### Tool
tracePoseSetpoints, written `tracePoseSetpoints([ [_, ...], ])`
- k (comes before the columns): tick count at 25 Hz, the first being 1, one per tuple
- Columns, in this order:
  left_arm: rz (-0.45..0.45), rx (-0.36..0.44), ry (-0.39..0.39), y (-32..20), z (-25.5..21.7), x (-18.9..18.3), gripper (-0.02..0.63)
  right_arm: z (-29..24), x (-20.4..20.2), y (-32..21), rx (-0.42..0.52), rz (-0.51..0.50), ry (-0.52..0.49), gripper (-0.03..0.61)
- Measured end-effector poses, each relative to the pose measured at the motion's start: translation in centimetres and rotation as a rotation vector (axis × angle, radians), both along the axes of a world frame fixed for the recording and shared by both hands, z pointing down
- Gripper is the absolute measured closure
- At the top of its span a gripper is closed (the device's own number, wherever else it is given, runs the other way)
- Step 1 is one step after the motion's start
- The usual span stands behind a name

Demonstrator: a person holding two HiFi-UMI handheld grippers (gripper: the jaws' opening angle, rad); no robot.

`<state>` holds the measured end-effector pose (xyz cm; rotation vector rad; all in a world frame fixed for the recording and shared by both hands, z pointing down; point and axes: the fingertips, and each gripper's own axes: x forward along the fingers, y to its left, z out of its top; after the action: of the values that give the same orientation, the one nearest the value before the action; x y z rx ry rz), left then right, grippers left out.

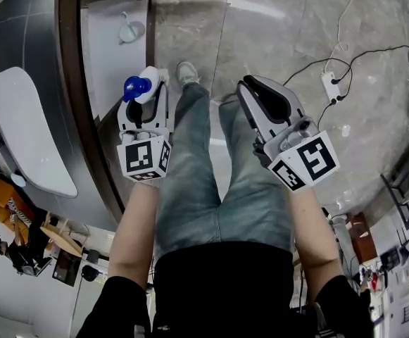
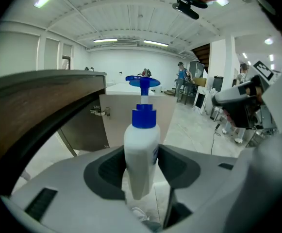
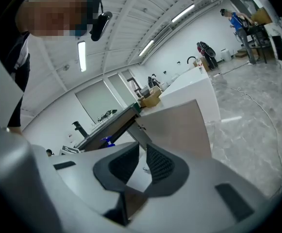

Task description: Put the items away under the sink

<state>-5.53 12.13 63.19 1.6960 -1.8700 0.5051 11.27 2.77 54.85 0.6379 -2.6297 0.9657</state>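
grey marbled floor (image 1: 281,27) below me, a dark-edged counter (image 1: 74,83) down the left of the head view with the white sink basin (image 1: 28,129) set in it; a bright open hall beyond, strip lights overhead; now the white pump bottle (image 2: 141,154), blue collar and blue pump head (image 2: 142,81) on top, upright and off the floor; my left gripper (image 2: 141,168) has it, jaws spread wide and pinching the bottle's body from both sides, pads flat against it, the bottle's lower end poking out below them; just beyond it in the left gripper view, the counter's wooden edge sweeps across on the left and a cabinet door (image 2: 87,130) stands swung open beneath it, hinge (image 2: 98,111) showing; my right gripper (image 3: 140,159) is empty, jaws drawn close with only a thin slit between the ribbed pads, nothing in that slit; past it a pale open door panel (image 3: 179,125); from the head view both grippers hang side by side over my jeans (image 1: 190,174), the left one close to the counter edge, a shoe (image 1: 186,71) on the floor just ahead; off to the right, well apart, a white power strip (image 1: 329,84) with cables trailing.
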Motion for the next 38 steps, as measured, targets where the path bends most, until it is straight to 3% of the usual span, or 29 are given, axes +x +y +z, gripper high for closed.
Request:
tracePoseSetpoints([
  [20, -0.334, -0.015, 0.069, 3.1, 20.6, -7.6, 0.399, 13.3, -3.9, 2.9, -0.052, -0.137, 0.063, 0.514],
  [31, -0.6, -0.036, 0.105, 3.9, 27.8, -13.3, 0.399, 17.8, -4.2, 2.5, -0.087, -0.128, 0.117, 0.514],
  [38, -0.703, -0.076, 0.082, 4.3, 31.3, -16.2, 0.399, 19.4, -4.7, 1.8, -0.105, -0.101, 0.132, 0.514],
])
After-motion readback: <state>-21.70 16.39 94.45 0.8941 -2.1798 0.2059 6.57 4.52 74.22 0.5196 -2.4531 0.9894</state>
